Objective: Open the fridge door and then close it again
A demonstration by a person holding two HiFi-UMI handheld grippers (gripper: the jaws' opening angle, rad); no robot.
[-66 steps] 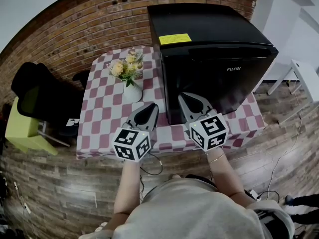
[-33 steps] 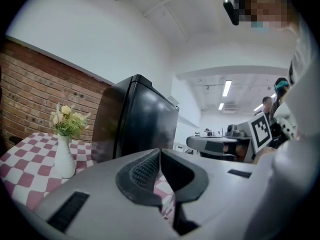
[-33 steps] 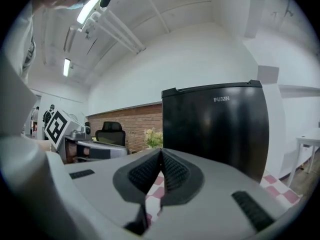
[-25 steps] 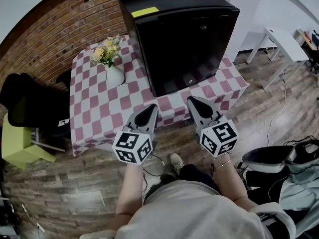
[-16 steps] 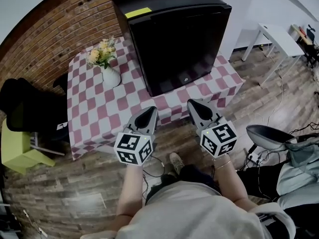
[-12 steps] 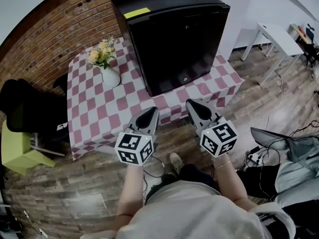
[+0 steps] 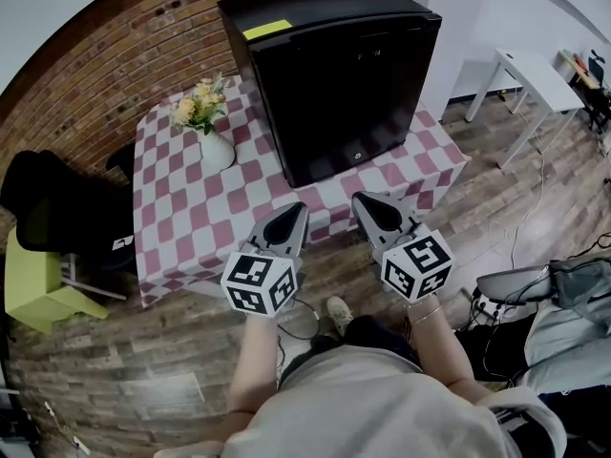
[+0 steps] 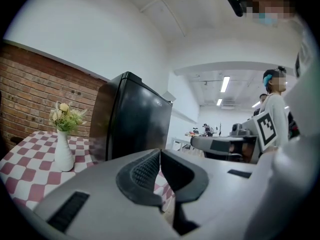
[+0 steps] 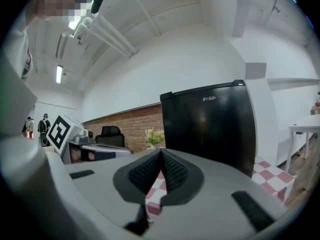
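pretty bright and even indoors; ceiling strip lights (image 8: 225, 83) glow in the gripper views; soft sheen on the black fridge (image 7: 329, 93), hardly any hard shadows; heavy fisheye bending with dark vignetted corners; nearest stuff in gripper views looks a bit soft

A red brick wall (image 7: 105, 65) curves across the upper left and meets a white wall (image 7: 473, 12) at upper right. A wood plank floor (image 7: 115, 380) fills the bottom. A table with a checked cloth (image 7: 191, 227) stands at centre, a black chair (image 7: 57, 198) at left, and a white table (image 7: 520, 70) at far right.
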